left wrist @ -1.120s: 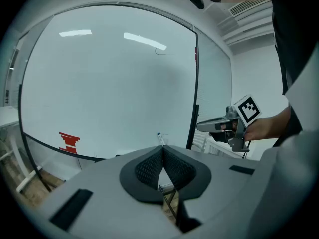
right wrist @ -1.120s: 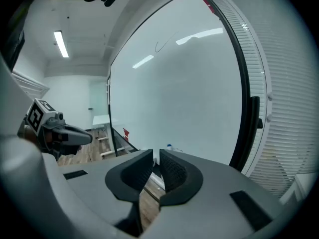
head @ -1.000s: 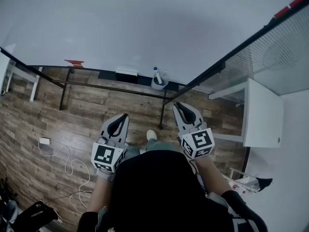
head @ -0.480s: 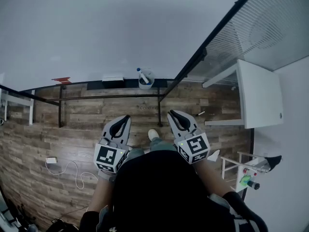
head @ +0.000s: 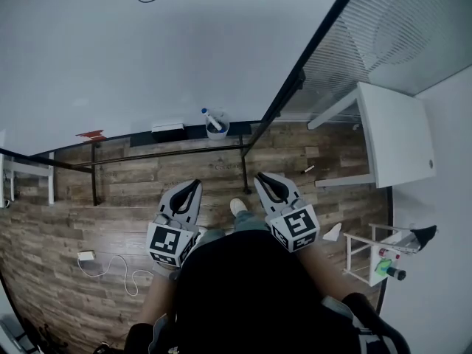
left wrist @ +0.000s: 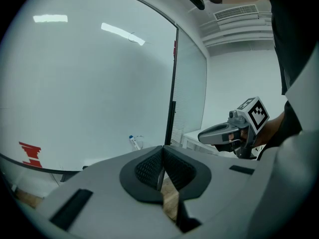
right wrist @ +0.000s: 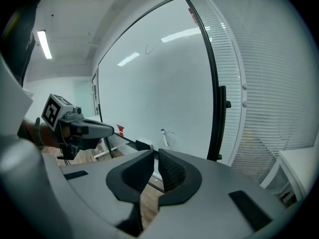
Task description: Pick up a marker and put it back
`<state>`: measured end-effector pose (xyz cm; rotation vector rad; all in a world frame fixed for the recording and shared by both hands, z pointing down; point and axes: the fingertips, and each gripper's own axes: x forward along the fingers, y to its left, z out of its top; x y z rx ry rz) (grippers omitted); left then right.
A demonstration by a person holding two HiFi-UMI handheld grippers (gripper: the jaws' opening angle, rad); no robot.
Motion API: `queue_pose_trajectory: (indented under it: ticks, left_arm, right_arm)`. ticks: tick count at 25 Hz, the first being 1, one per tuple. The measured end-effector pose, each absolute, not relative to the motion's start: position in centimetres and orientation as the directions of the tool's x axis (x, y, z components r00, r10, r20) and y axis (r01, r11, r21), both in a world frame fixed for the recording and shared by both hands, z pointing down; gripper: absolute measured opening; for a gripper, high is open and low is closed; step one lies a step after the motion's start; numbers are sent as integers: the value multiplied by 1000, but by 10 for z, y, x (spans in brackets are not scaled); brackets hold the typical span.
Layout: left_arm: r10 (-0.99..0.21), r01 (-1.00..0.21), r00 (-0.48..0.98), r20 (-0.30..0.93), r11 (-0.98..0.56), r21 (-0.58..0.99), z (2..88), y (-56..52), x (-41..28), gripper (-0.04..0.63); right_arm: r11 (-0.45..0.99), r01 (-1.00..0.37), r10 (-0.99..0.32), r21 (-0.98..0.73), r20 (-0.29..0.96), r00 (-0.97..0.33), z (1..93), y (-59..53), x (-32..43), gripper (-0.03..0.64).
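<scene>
A blue-capped marker [head: 209,116] stands in a small white cup [head: 218,131] on the whiteboard's ledge, far ahead of both grippers. It also shows as a small marker [left wrist: 132,141] in the left gripper view and a small marker [right wrist: 163,136] in the right gripper view. My left gripper [head: 189,189] is held low over the wooden floor, its pads meeting at the tips, nothing in it. My right gripper [head: 265,181] sits beside it; its jaws have just been closing and a narrow gap remains, with nothing between them.
A whiteboard eraser [head: 168,127] lies on the ledge left of the cup. A black frame post [head: 295,87] separates the whiteboard from a blinds-covered glass wall [head: 391,28]. A white table [head: 394,142] stands right, a small cart [head: 383,257] lower right, a cable [head: 110,264] on the floor.
The head view has swung: the cup with the marker and the ledge slid left in the picture, and the white table came further in. Both grippers stay side by side over the floor.
</scene>
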<state>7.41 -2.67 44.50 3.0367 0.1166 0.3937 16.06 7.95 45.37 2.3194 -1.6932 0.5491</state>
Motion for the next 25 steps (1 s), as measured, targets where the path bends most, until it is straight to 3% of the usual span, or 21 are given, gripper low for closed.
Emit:
queue_pose_trajectory:
  ticks: [25]
  left_arm:
    - [60, 39, 965, 255, -996, 86, 445, -32, 76, 20]
  right_arm:
    - [-285, -957, -881, -53, 407, 240, 454, 66, 159, 49]
